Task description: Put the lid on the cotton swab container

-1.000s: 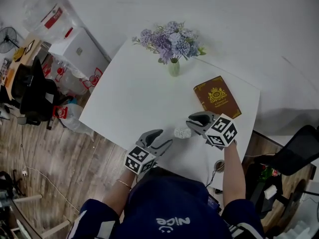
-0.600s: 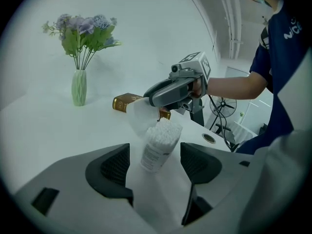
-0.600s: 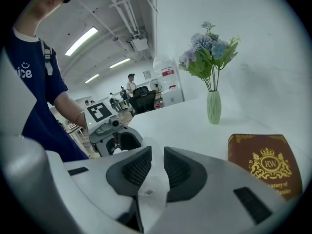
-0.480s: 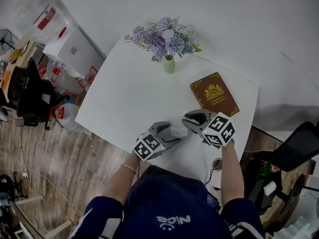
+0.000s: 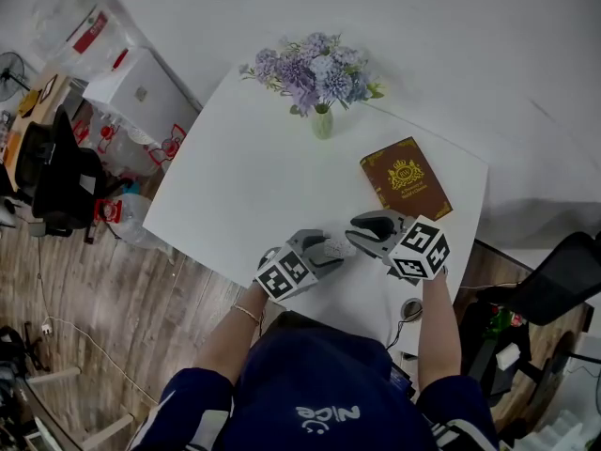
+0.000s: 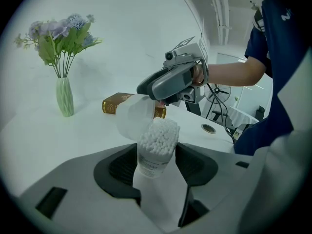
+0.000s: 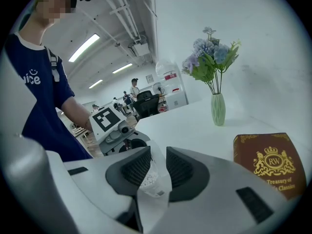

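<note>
1. Find the container upright on the table, near the front edge, packed with swabs, mouth uncovered.
2. Note the left gripper straddling its lower body and closing, pads just beside the walls and not clearly pressing yet.
3. Note the right gripper clamped on the lid, jaws partly apart around it. Carries it tilted, close against the swab heads and off the rim; impossible to tell whether touching them.
4. Expect a very light, tall, narrow container, likely to tip or skate on the smooth top under any sideways push. Steady it low on the body, below the rim, leaving the mouth free.
5. Expect thin, clear plastic in both parts: probably springy rather than stiff, and apt to bow oval under a hard pinch, which would spoil the fit. Squeeze only enough to stop slipping.
6. Keep hold of the lid by its side wall and level it before lowering; swabs standing proud of the rim could catch its edge.
7. Judge the job roughly midway: lid in grip and near, seating not yet done.
</note>
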`<state>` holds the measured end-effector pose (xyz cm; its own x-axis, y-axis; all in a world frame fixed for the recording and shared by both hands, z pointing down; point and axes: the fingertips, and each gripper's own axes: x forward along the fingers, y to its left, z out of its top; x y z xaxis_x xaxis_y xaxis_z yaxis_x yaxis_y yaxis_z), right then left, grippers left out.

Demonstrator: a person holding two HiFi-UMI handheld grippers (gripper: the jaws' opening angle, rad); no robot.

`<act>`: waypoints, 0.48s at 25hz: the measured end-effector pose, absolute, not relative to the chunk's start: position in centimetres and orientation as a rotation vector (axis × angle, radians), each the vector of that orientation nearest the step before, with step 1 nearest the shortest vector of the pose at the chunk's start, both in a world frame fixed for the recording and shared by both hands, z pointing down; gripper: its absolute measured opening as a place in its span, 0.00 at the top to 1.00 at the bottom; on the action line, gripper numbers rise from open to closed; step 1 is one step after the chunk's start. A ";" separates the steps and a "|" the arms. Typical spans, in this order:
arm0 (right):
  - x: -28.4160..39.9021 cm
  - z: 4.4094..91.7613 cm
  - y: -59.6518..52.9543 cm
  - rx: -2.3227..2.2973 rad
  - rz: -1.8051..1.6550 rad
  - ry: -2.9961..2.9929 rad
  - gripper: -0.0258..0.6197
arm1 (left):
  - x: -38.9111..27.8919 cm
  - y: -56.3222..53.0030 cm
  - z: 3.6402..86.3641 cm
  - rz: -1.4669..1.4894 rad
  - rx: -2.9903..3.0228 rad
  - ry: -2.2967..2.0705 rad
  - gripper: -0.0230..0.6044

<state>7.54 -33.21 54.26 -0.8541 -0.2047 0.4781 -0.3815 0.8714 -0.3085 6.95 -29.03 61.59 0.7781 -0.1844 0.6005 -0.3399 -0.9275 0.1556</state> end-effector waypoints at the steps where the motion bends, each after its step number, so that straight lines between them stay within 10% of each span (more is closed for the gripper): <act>1: 7.5 54.1 -33.0 0.424 0.555 -2.606 0.80 | 6.9 -29.0 61.6 0.879 2.718 -0.409 0.54; 12: 7.0 53.6 -30.5 0.415 0.502 -2.597 0.80 | 6.9 -28.9 61.7 0.901 2.727 -0.429 0.54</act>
